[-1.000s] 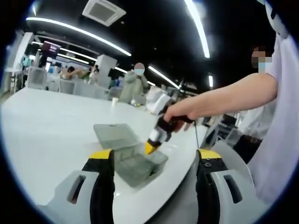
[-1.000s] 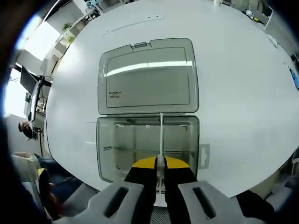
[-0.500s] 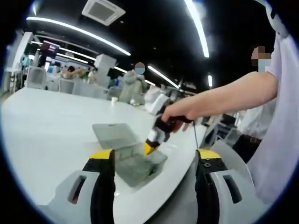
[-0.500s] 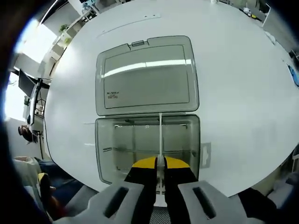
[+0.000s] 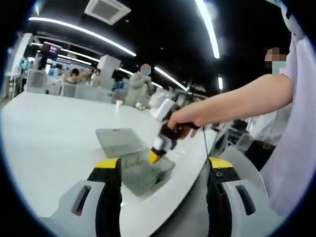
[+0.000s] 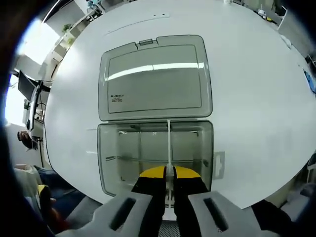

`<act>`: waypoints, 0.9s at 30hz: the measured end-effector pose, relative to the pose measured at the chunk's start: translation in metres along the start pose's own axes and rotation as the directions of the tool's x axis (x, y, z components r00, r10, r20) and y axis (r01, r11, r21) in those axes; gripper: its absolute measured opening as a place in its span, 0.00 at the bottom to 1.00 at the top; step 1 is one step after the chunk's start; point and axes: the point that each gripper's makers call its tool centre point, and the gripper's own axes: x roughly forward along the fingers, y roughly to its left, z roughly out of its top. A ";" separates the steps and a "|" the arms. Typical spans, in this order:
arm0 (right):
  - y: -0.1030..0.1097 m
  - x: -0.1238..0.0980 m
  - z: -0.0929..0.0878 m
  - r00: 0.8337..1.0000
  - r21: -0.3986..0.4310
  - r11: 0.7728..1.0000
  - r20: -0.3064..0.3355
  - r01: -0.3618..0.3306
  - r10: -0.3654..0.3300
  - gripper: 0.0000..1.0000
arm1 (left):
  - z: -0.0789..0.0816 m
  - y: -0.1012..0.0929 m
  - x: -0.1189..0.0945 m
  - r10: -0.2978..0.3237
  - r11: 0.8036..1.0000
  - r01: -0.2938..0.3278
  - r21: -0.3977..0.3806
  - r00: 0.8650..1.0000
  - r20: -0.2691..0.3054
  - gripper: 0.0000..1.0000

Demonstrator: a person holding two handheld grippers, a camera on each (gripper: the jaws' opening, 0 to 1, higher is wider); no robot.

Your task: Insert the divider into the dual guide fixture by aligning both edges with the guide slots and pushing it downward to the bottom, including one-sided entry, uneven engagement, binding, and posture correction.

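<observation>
Cataloguing: items seen on one white table, as listed below.
Container: clear grey plastic organiser box, lying open flat on the table near its edge; in the left gripper view the same box sits beyond the yellow-tipped jaws.
Lid: hinged lid, folded fully back and resting flat on the table, joined to the tray along its long side; a small dark printed label sits near one corner, and a latch tab projects from its far edge.
Tray contents: thin moulded ribs and guide slots along the walls; a faint crosswise partition line runs across the tray; otherwise the compartments look bare.
Divider: thin pale divider, standing edge-on along the middle of the tray, running from the hinge wall back to the jaws; how deep it sits cannot be told.
Right gripper: jaws nearly closed, pinching the near end of the divider between the yellow tips; seen in the left gripper view as right gripper held in a person's hand, tips down over the tray.
Left gripper: jaws wide apart, holding nothing, off the near side of the box.
Surroundings: ceiling light strips, distant seated people, chairs.
</observation>
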 end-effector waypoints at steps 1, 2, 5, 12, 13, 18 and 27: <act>0.000 0.001 0.000 1.000 0.000 1.000 0.001 -0.002 0.002 0.00 | 0.000 0.000 0.000 -0.001 1.000 0.001 0.000 1.000 -0.002 0.68; 0.000 0.001 0.000 1.000 0.002 1.000 0.002 -0.002 0.002 0.00 | 0.000 0.000 0.000 -0.001 1.000 0.001 -0.001 1.000 -0.003 0.68; 0.000 0.001 0.001 1.000 0.003 1.000 0.001 -0.006 0.006 0.00 | 0.000 0.000 0.001 -0.003 1.000 0.003 -0.001 1.000 -0.004 0.68; 0.001 0.006 0.001 1.000 -0.011 1.000 -0.005 0.000 0.000 0.00 | 0.000 0.002 0.000 0.002 1.000 -0.002 -0.003 1.000 -0.001 0.67; 0.001 0.006 0.001 1.000 -0.012 1.000 -0.006 0.001 -0.001 0.00 | 0.000 0.002 0.000 0.003 1.000 -0.003 -0.004 1.000 -0.001 0.67; 0.001 0.008 0.000 1.000 -0.017 1.000 -0.011 0.003 -0.003 0.00 | 0.001 0.003 0.000 0.004 1.000 -0.004 -0.008 1.000 0.002 0.67; 0.001 0.013 -0.002 1.000 -0.019 1.000 -0.010 0.000 0.000 0.00 | 0.000 0.004 0.000 0.007 1.000 -0.007 -0.007 1.000 -0.002 0.67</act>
